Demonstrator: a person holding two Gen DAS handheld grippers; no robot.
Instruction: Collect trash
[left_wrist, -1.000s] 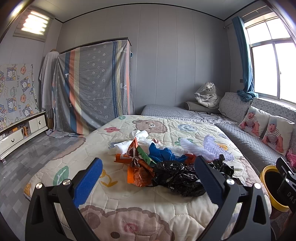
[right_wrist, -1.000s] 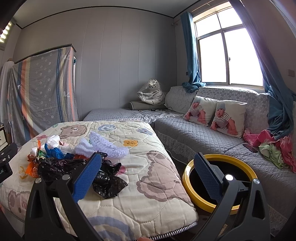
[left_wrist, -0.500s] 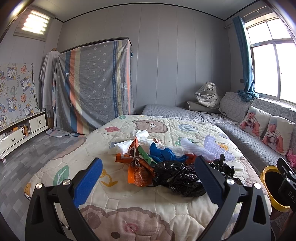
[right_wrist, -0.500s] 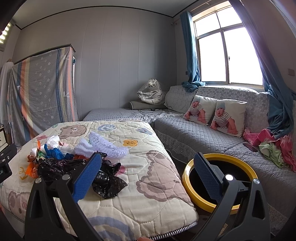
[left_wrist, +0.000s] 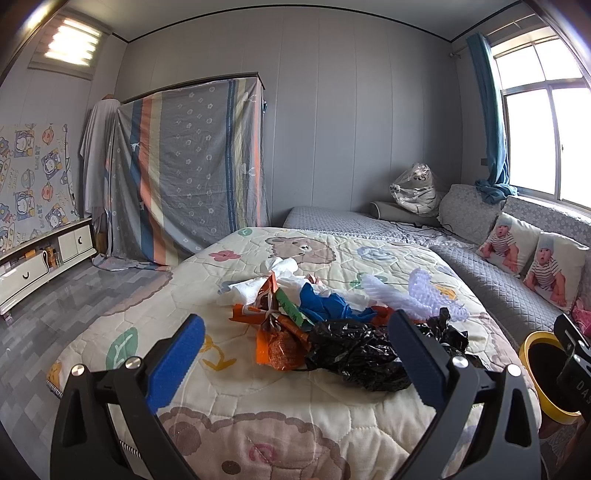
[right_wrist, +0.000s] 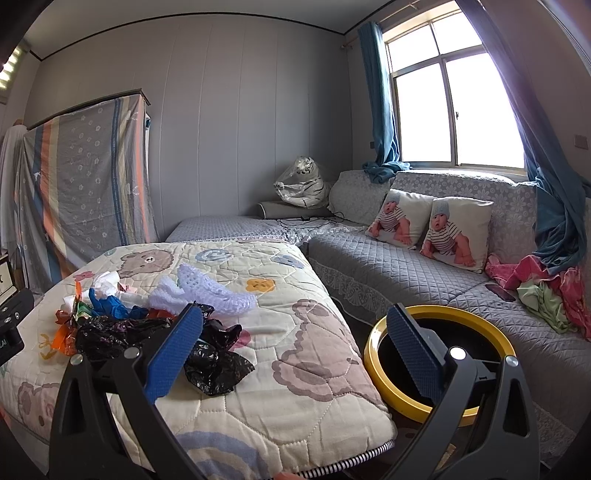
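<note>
Two claws were spread wide and held nothing: the left claw (left_wrist: 295, 354) and the right claw (right_wrist: 295, 350), both above the near end of the bed (left_wrist: 280, 424). On the bed lay the trash pile (left_wrist: 332, 317), with a black plastic bag (left_wrist: 354, 350) nearest. Just beside the bed stood a yellow-rimmed bin (right_wrist: 439, 358).

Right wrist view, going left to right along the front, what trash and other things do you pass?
Orange wrapper → black plastic bag → yellow-rimmed bin → pink clothes.
</note>
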